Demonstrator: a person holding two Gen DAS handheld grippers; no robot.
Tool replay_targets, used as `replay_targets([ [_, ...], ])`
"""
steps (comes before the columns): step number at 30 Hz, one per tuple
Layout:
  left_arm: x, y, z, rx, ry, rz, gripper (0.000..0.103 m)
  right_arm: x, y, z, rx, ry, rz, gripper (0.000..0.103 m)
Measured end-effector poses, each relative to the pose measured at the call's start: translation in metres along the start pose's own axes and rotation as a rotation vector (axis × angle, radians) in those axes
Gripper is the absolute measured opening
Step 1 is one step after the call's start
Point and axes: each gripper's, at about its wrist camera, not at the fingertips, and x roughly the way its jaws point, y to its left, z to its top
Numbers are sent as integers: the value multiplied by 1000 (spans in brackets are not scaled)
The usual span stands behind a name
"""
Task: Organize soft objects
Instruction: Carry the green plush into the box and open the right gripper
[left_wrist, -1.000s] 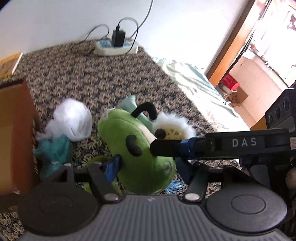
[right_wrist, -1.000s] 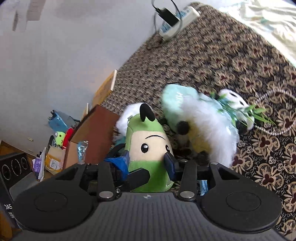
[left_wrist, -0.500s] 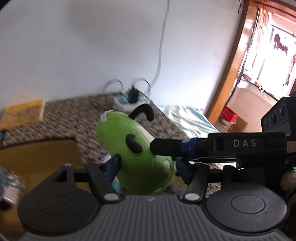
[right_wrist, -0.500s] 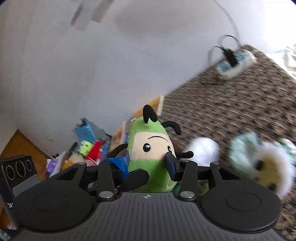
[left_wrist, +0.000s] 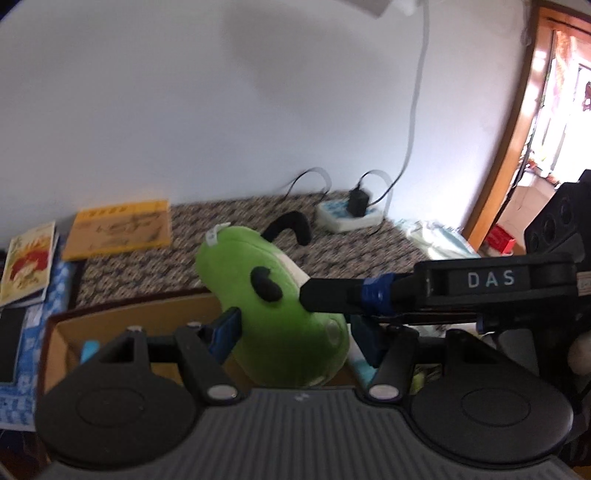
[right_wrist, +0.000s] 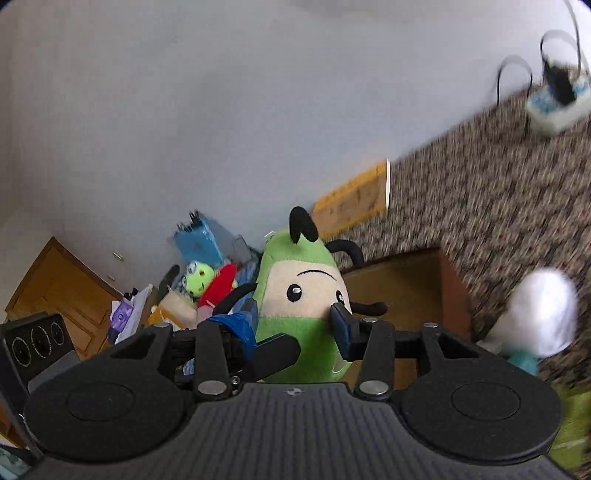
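Observation:
A green plush toy (left_wrist: 273, 295) with a cream face and black antennae is held in the air by both grippers. My left gripper (left_wrist: 299, 332) is shut on its lower body. My right gripper (right_wrist: 295, 325) is shut on the same toy (right_wrist: 303, 291) from the front, and its finger (left_wrist: 354, 291) crosses the left wrist view. The toy hangs over an open brown cardboard box (left_wrist: 122, 314), which also shows in the right wrist view (right_wrist: 402, 284). A white fluffy toy (right_wrist: 539, 314) lies on the patterned bedspread to the right of the box.
A patterned bedspread (left_wrist: 229, 229) runs to the wall. A power strip with a plugged charger (left_wrist: 351, 214) sits at the back. A yellow book (left_wrist: 118, 229) and other books (left_wrist: 26, 266) lie left. A pile of toys and clutter (right_wrist: 207, 277) stands beyond the box.
Both grippers have lifted the green toy off the bedspread and carried it left, over the cardboard box. The other soft toys stayed on the bedspread.

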Motion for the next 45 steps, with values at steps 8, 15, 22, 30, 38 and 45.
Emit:
replay_targets([
  [8, 42, 68, -14, -64, 154, -9, 62, 64, -2, -19, 92, 98, -79, 28],
  [15, 72, 103, -26, -98, 250, 15, 62, 104, -13, -23, 175, 167, -138, 28],
  [22, 91, 124, -35, -106, 303, 90, 68, 129, -11, -26, 187, 219, -185, 27],
  [30, 79, 129, -38, -109, 289, 148, 70, 126, -10, -25, 191, 224, -188, 27],
  [38, 44, 102, -29, -58, 198, 194, 73, 102, -2, -22, 156, 163, -199, 27],
  [45, 29, 77, -25, -58, 175, 201, 75, 82, 5, -27, 102, 128, -216, 27],
])
